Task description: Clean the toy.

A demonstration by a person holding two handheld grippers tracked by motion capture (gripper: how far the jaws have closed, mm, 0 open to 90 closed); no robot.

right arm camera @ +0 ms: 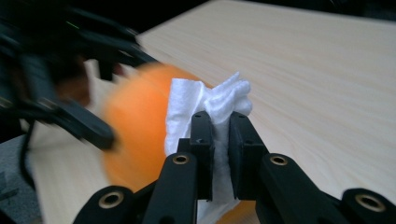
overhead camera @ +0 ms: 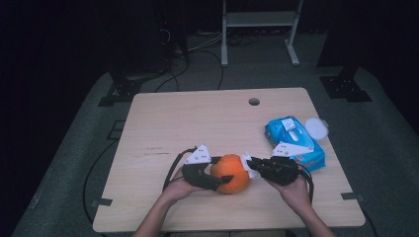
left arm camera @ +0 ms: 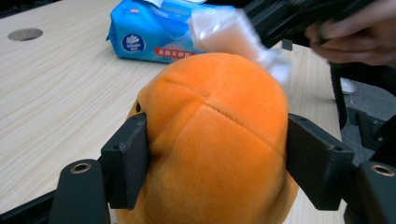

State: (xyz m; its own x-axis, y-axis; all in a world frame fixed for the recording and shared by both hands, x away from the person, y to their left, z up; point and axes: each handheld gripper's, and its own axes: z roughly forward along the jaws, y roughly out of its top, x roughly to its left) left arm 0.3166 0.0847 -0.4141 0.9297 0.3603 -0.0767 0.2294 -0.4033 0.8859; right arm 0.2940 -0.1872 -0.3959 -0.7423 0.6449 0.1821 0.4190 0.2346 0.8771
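Note:
An orange plush ball (overhead camera: 230, 173) sits near the table's front middle, held by my left gripper (overhead camera: 217, 174) from the left. In the left gripper view both black pads press into the plush ball (left arm camera: 215, 140), squeezing its sides. My right gripper (overhead camera: 253, 164) comes from the right, shut on a crumpled white wipe (overhead camera: 248, 165). In the right gripper view the white wipe (right arm camera: 210, 109) sticks up between the jaws and rests against the orange ball (right arm camera: 140, 121). The white wipe (left arm camera: 229, 32) also lies on the ball's far top in the left gripper view.
A blue pack of wet wipes (overhead camera: 295, 143) lies to the right, just behind my right hand, with a round white lid (overhead camera: 316, 128) beside it. The wooden table (overhead camera: 197, 123) has a cable hole (overhead camera: 254, 101) near its far edge.

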